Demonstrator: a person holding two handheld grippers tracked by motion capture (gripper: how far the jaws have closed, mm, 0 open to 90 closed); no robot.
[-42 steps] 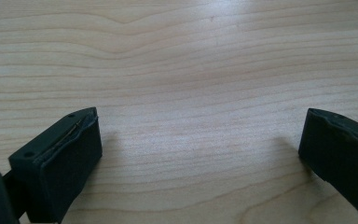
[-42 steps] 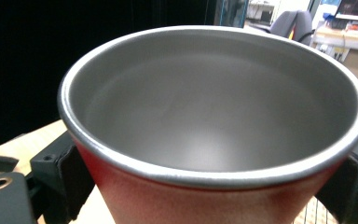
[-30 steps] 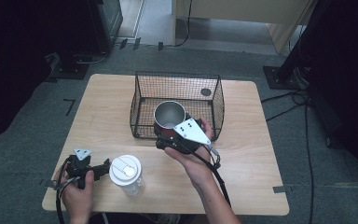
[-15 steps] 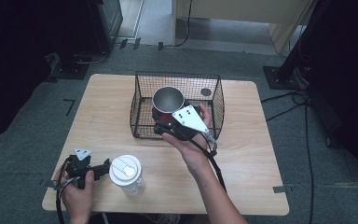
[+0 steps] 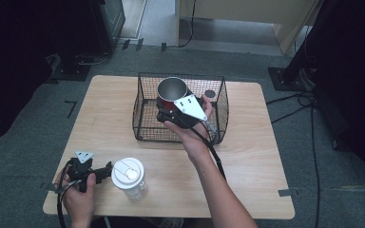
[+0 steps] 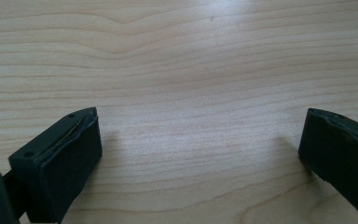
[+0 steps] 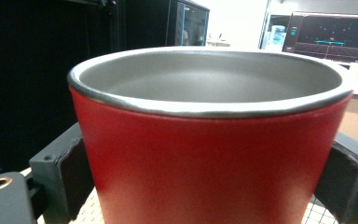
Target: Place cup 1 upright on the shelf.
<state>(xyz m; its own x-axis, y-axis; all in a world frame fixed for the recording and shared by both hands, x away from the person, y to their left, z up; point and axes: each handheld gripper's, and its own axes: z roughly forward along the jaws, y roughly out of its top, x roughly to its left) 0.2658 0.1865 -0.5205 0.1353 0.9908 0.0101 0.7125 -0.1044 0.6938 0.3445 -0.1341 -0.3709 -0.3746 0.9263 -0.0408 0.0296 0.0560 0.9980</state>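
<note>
At the table's (image 5: 261, 156) near left corner, the left gripper (image 5: 105, 171) is rested with its jaws spread wide over bare wood. Just beside it, a lidded clear cup (image 5: 129, 177) is stood. Farther right, a red steel-lined cup (image 5: 171, 92) is clamped by the right gripper (image 5: 164, 114), held above the black wire basket (image 5: 145, 118).

A light wooden surface (image 5: 266, 156) with rounded corners stands on grey carpet. A black wire basket (image 5: 147, 118) sits on it at the middle of the far edge. Near the front left corner stands a clear cup with a white lid (image 5: 129, 176).
</note>
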